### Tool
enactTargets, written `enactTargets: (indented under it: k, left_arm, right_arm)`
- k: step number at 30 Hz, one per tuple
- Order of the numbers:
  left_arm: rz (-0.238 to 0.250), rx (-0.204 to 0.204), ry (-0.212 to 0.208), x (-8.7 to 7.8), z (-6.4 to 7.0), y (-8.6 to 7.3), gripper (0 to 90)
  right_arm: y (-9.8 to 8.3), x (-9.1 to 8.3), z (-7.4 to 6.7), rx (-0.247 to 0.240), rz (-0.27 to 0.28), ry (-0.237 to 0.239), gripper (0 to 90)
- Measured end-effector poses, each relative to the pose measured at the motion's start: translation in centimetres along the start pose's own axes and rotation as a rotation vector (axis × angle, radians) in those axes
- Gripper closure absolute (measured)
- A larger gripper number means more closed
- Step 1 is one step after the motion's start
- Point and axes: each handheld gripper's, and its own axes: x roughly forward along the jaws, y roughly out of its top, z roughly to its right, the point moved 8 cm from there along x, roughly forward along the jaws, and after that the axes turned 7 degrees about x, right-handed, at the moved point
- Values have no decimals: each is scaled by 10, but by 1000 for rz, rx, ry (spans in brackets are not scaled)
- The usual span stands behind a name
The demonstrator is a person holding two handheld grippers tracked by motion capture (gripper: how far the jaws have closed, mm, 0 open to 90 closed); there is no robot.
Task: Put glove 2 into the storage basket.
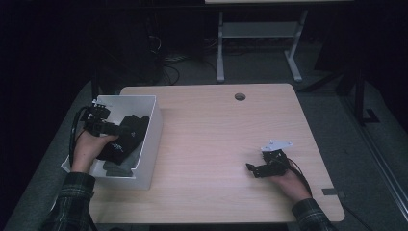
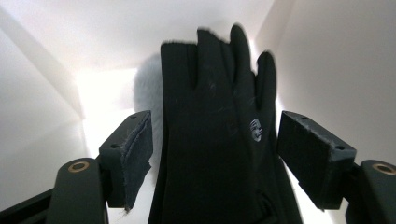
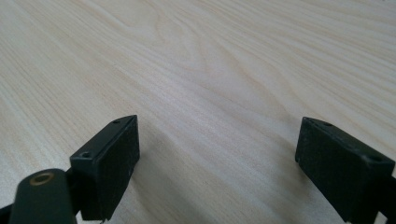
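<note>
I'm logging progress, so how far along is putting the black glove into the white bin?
Done, it seems: the black glove lies inside the white bin, on other dark items there. In hand: the left gripper stands open around the glove, pads off it. Left: drawing that gripper out. The right gripper rests open and empty on the table.

A black glove (image 2: 210, 140) is seen inside the white bin (image 1: 153, 130), draped over its contents with the fingers spread and pointed toward the bin's far wall. A small pale logo is borne near its edge. Grey fur is glimpsed just behind it. A second dark piece lies below it in the bin.
</note>
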Motion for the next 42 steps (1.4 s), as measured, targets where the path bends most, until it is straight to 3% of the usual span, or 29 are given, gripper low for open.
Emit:
enactTargets:
  k: [10,19,34,42]
  left_arm:
    - [45,50,-43,-10,15,19,246]
    - [88,106,-79,-17,38,36,225]
    - [150,188,-161,-28,87,60,213]
    - [175,234,-210,-30,121,70,211]
  right_arm:
    - [0,0,0,-1,0,0,135]
    - [0,0,0,-1,1,-1,135]
    - [0,0,0,-4,0,-2,135]
    - [0,0,0,-1,2,-2,135]
